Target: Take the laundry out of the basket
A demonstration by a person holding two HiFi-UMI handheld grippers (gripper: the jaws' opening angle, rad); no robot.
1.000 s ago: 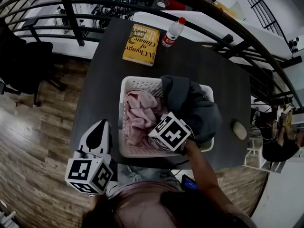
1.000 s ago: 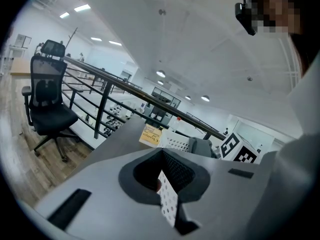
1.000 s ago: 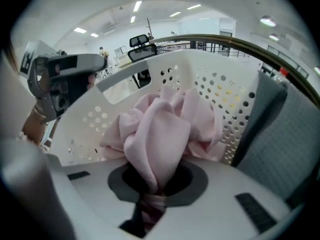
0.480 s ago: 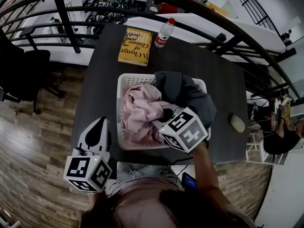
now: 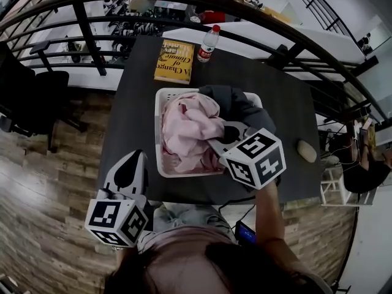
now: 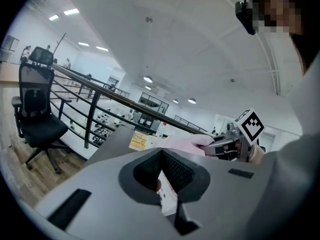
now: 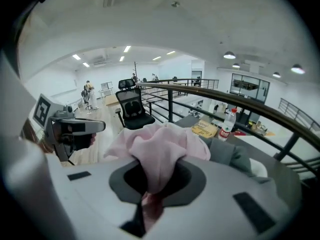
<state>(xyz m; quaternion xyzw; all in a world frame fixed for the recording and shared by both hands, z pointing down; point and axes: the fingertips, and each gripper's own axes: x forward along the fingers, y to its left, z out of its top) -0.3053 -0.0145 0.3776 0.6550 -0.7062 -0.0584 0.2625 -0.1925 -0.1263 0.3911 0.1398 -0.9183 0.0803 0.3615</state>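
Dark-surfaced bench (image 5: 294,97) stands against a black metal railing (image 5: 86,23), with a wooden floor (image 5: 43,182) to its left and a black office chair (image 5: 27,97) on that floor. A white perforated basket (image 5: 158,127) sits on the near half of the bench, close to the person's edge. Two items of laundry are in it. The pink garment (image 5: 190,124) is bunched into a raised heap over the basket's left and middle part, with its lower folds inside the walls. The dark grey garment (image 5: 236,103) lies at the far right corner, spilling over the rim there. The right hand-held gripper (image 5: 214,142) reaches in over the basket from the near right, and its jaws are clamped on a fold of the pink garment, which the right gripper view shows pinched between the pads and bulging above them. The left hand-held gripper (image 5: 136,157) is held off the bench's near left corner, well apart from the basket; its jaws are drawn close together with nothing between them. A yellow book (image 5: 175,60) lies flat at the far edge of the bench. Just to its right a clear plastic bottle (image 5: 208,43) with a red cap stands upright. A small pale oval object (image 5: 307,150) rests on the bench to the right of the basket; what it is cannot be told.
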